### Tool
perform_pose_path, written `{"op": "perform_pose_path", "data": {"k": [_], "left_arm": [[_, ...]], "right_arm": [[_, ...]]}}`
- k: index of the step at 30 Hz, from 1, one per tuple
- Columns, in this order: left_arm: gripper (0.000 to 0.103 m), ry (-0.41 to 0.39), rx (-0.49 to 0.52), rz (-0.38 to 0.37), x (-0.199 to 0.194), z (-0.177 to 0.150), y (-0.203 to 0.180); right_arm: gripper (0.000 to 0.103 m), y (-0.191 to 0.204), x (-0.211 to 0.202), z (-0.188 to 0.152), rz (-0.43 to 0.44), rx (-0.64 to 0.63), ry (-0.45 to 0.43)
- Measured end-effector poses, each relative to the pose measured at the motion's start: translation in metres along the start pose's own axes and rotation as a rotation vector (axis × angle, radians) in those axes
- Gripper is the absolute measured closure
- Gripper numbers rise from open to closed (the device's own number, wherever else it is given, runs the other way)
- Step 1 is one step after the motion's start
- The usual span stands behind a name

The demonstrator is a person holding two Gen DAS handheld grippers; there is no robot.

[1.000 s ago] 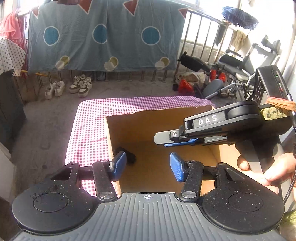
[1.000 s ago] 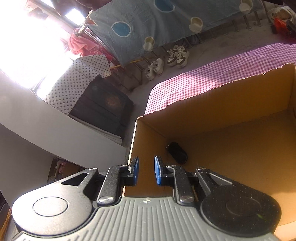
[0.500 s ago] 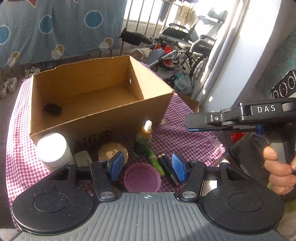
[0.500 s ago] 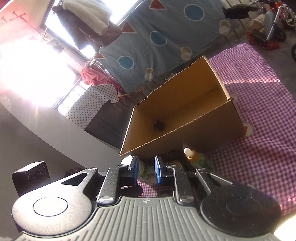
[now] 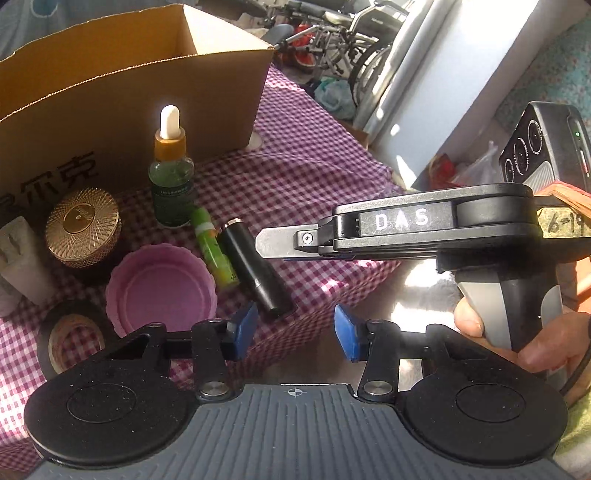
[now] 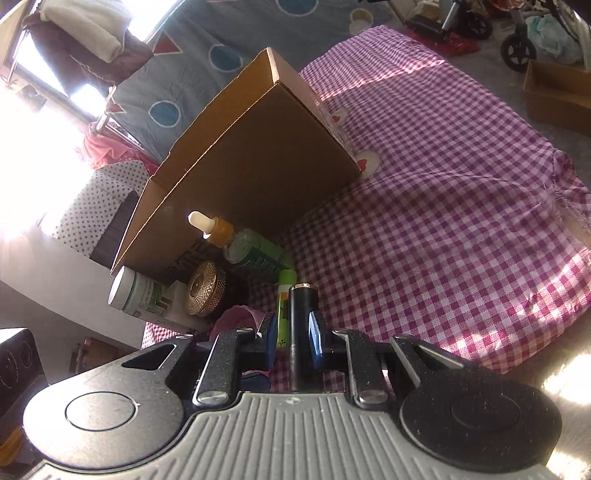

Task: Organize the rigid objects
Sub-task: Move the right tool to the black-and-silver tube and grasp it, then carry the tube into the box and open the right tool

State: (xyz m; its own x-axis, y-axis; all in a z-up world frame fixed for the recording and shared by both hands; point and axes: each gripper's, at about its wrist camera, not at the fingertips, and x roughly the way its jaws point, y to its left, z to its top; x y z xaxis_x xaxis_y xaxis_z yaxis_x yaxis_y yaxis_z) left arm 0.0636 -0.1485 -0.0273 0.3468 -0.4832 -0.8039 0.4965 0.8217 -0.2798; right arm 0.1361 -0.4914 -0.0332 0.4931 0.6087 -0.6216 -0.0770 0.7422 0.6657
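A black tube [image 5: 255, 269] lies on the checked cloth beside a green tube [image 5: 216, 251], in front of the cardboard box [image 5: 129, 92]. My left gripper [image 5: 295, 332] hovers near the black tube's near end, its jaws closing with nothing between them. My right gripper [image 5: 262, 242] comes in from the right just above the black tube, held by a hand [image 5: 517, 332]. In the right wrist view the right gripper [image 6: 293, 334] is shut to a narrow gap, and the black tube [image 6: 301, 314] shows through it. I cannot tell whether they touch.
A green dropper bottle [image 5: 171, 184], a gold-lidded jar [image 5: 85, 229], a pink lid [image 5: 162, 288], a tape roll [image 5: 70, 339] and a white jar [image 6: 136, 291] crowd the cloth before the box. Bare checked cloth [image 6: 443, 221] spreads to the right. Wheelchairs [image 5: 332, 33] stand beyond the table.
Both grippers came back from over the box and dropped toward the items in front of it. The left jaws narrowed a little. The right gripper's gap stayed the same.
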Motion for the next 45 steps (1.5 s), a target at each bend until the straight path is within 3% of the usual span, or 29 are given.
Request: {"op": "perform_pose_path", "data": {"k": [10,19,26,37,45], "left_arm": [[0.059,0.019,0.021,0.069,0.025,0.01,-0.003],[0.059,0.004,0.047,0.069,0.031,0.014,-0.006],[0.066,-0.025,0.07,0.093,0.031,0.011,-0.007],[0.069,-0.082,0.073,0.073,0.017,0.007,-0.007],[0.069,-0.161,0.092,0.055,-0.015,0.011,-0.014]], "right_arm": [[0.082,-0.007,0.024,0.009,0.015,-0.009,0.039],[0.082,-0.006,0.018,0.009,0.0,-0.048,0.056],[0.078,-0.003,0.022,0.011,-0.005,-0.059,0.079],[0.076,-0.012,0.013,0.006,0.059,0.042,0.036],[0.076,0.023,-0.015,0.004,0.039,-0.022,-0.054]]}}
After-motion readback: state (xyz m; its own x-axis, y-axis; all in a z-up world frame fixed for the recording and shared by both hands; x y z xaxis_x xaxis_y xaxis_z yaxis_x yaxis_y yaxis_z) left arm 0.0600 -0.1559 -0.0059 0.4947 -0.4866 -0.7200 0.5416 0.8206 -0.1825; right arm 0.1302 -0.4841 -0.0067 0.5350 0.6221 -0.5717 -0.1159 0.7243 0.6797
